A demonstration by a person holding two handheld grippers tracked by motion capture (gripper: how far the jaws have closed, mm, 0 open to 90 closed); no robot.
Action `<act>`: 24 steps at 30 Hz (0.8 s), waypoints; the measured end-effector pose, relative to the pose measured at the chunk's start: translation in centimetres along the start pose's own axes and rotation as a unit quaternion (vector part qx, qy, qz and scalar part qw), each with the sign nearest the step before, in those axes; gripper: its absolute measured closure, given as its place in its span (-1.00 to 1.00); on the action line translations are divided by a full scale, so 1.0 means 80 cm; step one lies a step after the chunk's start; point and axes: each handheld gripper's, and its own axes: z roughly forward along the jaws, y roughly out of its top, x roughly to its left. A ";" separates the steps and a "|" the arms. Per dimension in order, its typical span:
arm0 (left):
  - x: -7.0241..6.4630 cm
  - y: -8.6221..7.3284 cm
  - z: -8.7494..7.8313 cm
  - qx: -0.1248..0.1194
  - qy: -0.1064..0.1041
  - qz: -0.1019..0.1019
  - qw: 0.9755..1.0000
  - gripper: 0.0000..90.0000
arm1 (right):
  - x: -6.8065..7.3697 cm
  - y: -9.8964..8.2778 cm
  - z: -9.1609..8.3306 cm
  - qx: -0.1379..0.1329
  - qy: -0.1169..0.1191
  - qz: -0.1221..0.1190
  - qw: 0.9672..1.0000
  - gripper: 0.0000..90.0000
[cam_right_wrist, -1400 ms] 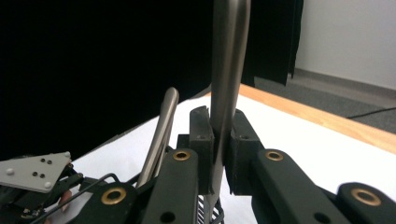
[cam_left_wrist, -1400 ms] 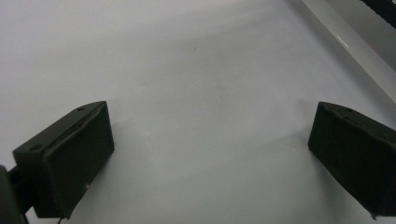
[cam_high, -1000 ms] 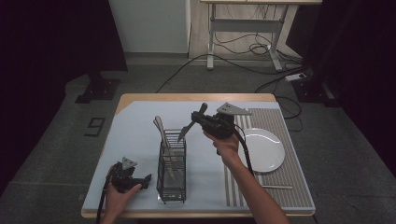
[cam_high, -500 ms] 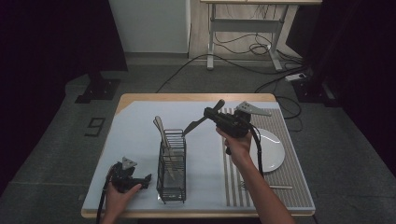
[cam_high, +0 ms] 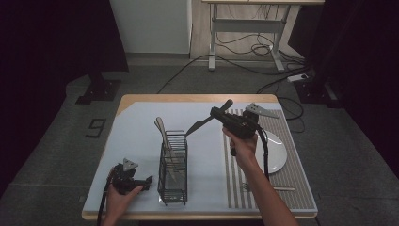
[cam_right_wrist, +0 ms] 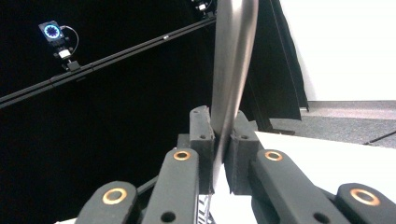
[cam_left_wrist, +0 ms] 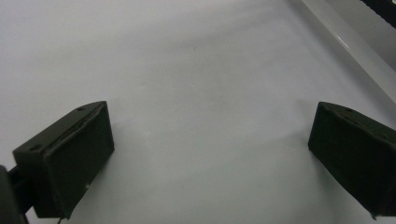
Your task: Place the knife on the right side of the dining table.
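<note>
Right gripper (cam_high: pixel 221 114) held up above the middle of the desk (cam_high: pixel 141 132), jaws clamped tight on a metal utensil (cam_high: pixel 200 125); it looks like a knife or a spoon handle, can't tell which. In the right gripper view the flat steel strip (cam_right_wrist: pixel 231 60) runs between the two pads, pinched low down. The free end slants down toward the wire cutlery basket (cam_high: pixel 173 165), which stands near the front edge with other utensils in it.

Left gripper (cam_high: pixel 136 181) rests at the front left corner, jaws wide apart, nothing between them, bare mat beneath.

A white plate (cam_high: pixel 275 150) sits on the ribbed mat at the right edge.

The utensil likely handles light, rigid, smooth and slippery. A flat-face pinch suits it; a grip nearer mid-length would limit swivel.
</note>
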 end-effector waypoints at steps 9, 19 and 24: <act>0.000 0.000 0.000 0.000 0.000 0.000 1.000 -1.00 | -0.003 0.004 -0.008 -0.013 -0.009 -0.003 1.000 0.85; 0.000 0.000 0.000 0.001 0.000 0.000 1.000 -1.00 | -0.020 -0.010 -0.011 0.003 -0.044 -0.009 0.999 0.85; 0.000 0.000 0.000 0.001 0.000 0.000 1.000 -1.00 | -0.031 -0.018 -0.008 0.010 -0.061 -0.006 0.998 0.85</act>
